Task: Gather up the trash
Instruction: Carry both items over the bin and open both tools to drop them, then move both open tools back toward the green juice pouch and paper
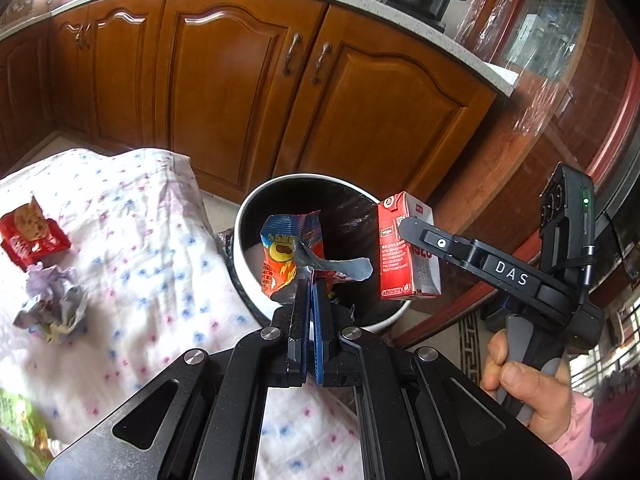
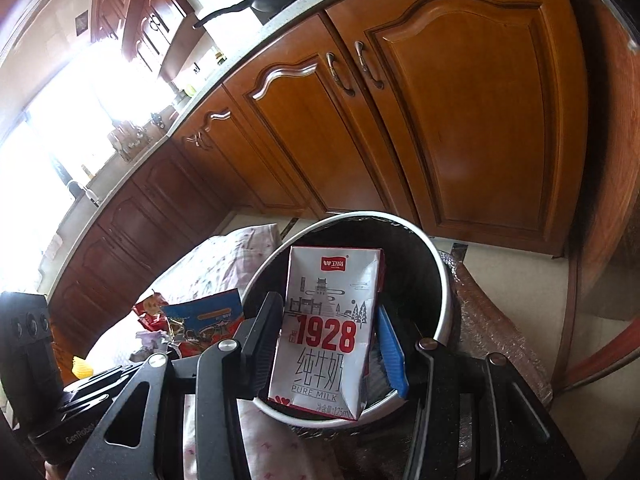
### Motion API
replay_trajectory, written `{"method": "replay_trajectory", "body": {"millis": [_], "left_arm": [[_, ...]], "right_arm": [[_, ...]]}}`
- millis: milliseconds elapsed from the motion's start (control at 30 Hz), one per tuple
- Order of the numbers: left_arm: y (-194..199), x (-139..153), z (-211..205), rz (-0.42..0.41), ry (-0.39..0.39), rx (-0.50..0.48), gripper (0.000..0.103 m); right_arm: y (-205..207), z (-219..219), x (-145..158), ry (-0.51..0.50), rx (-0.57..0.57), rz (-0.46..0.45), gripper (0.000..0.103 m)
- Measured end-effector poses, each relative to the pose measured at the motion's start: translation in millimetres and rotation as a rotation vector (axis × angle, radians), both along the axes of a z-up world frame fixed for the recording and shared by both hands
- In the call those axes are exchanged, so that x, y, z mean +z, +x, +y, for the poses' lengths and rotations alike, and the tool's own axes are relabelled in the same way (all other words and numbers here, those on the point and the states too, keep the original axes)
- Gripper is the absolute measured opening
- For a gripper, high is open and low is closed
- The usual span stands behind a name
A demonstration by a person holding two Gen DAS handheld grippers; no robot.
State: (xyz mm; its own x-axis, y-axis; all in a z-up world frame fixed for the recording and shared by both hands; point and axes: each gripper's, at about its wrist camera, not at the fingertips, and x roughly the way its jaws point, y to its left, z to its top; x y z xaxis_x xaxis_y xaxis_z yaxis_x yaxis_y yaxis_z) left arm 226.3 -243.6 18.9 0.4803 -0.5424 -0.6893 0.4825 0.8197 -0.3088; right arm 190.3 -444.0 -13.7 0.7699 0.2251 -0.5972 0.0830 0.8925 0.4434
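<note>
While the left gripper (image 1: 311, 292) pinches a limp snack wrapper (image 1: 286, 256) by its edge, the right gripper (image 2: 328, 344) squeezes a light, crushable milk carton (image 2: 328, 340) across its sides, above the bin (image 2: 442, 280).

Printed on the milk carton (image 2: 326, 336): "1928" in red, "纯牛奶", "PURE MILK", "125mL", and a red "卫岗" logo near the top. Marked "DAS" in white on the right gripper (image 1: 416, 232), and partly legible "GenRobot" on the left gripper's (image 2: 72, 420) body.
</note>
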Motion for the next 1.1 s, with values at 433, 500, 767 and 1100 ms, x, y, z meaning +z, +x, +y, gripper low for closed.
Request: {"method": "replay_trajectory", "body": {"millis": [433, 500, 767, 1100], "left_arm": [[19, -12, -28, 0.042, 0.026, -0.015, 0.002], [21, -15, -28, 0.051, 0.028, -0.011, 0.01], [14, -17, -14, 0.05, 0.017, 0.03, 0.039], [-13, -27, 24, 0.08, -0.007, 0.083, 0.044]], "right_arm": [[25, -11, -11, 0.01, 0.0, 0.052, 0.052], [25, -13, -13, 0.034, 0.0, 0.056, 0.06], [7, -11, -11, 0.072, -0.002, 0.017, 0.073], [-23, 16, -7, 0.084, 0.03, -0.016, 0.08]]}}
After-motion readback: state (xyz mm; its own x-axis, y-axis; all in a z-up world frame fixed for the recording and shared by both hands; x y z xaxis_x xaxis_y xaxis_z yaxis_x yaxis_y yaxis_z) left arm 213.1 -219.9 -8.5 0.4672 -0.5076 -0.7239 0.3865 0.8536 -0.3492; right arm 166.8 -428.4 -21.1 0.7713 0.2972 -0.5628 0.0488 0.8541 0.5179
